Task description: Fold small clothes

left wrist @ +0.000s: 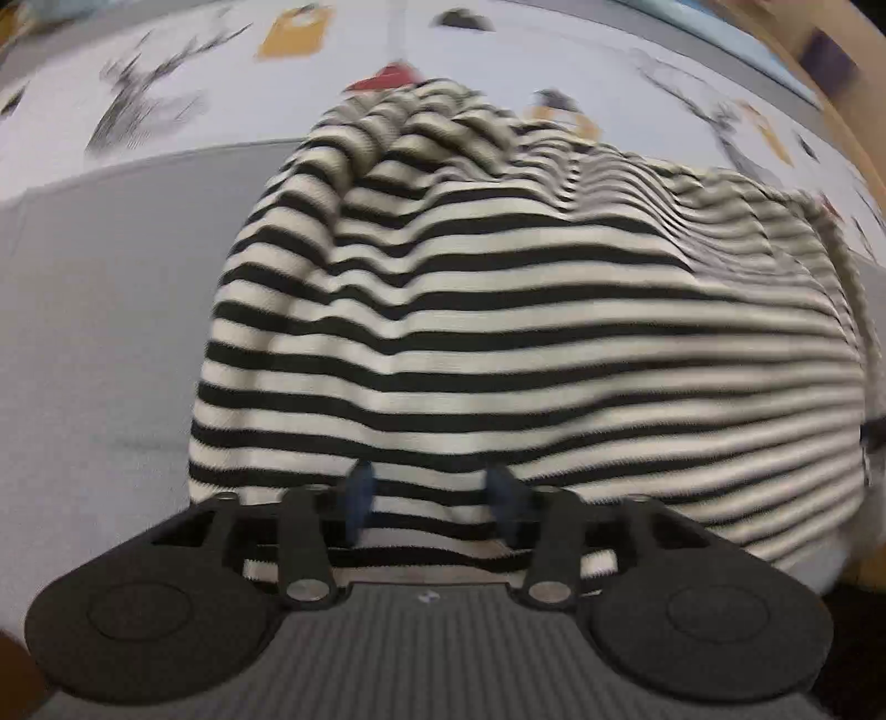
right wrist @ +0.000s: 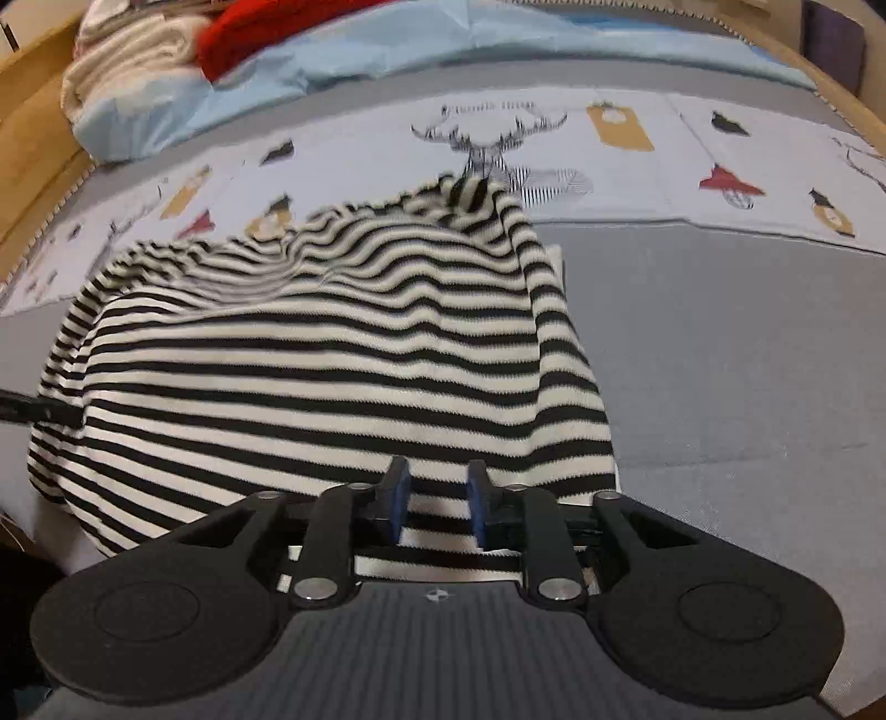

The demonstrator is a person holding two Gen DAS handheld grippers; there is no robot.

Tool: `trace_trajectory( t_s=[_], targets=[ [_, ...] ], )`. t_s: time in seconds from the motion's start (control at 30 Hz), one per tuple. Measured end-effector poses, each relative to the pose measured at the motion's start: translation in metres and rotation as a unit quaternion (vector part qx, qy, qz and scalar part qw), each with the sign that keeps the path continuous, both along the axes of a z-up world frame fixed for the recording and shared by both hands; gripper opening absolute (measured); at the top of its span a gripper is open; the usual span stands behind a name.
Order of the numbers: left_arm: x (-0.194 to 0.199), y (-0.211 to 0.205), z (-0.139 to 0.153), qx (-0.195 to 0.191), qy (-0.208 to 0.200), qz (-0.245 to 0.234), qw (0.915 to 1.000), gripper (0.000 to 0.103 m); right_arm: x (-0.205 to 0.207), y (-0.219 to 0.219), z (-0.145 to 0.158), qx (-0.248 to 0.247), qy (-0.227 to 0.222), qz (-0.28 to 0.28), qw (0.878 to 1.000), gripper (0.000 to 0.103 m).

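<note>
Left hand-held gripper points steeply down over the striped garment, its blue pads well apart with the near hem of the cloth lying between them; the pads do not press on the fabric, so nothing is gripped. Ahead of this hand-held gripper the black-and-white garment spreads in a rumpled mound across the grey bed cover, and beyond it runs a white printed sheet with yellow, red and black figures, all blurred. Seen from the right wrist, the right hand-held gripper has its jaws parted more narrowly, the blue pads standing either side of a strip of the same garment's hem without clamping it. The garment lies ahead and to the left of it, grey cover to its right. Farther off are the deer-printed sheet, a light blue quilt and a red cloth.
</note>
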State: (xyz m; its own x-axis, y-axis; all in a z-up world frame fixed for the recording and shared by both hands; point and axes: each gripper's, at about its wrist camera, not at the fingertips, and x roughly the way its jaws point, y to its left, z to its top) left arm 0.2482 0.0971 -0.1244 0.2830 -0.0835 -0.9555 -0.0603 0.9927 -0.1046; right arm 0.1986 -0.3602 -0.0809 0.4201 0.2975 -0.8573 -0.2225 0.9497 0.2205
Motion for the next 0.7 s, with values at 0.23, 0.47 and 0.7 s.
trace_trajectory(
  t_s=[0.23, 0.47, 0.7],
  targets=[
    [0.007, -0.013, 0.042, -0.019, -0.121, 0.013, 0.9924, 0.052, 0.011, 0.013, 0.009, -0.026, -0.051, -0.002, 0.998, 0.029],
    [0.022, -0.058, 0.032, -0.035, -0.113, -0.058, 0.9912, 0.051, 0.039, 0.036, 0.014, 0.018, -0.071, 0.009, 0.997, 0.034],
    [0.034, -0.07, -0.003, 0.034, -0.041, -0.046, 0.9975, 0.051, 0.064, 0.059, -0.019, -0.046, 0.002, 0.013, 0.999, 0.037]
  ],
)
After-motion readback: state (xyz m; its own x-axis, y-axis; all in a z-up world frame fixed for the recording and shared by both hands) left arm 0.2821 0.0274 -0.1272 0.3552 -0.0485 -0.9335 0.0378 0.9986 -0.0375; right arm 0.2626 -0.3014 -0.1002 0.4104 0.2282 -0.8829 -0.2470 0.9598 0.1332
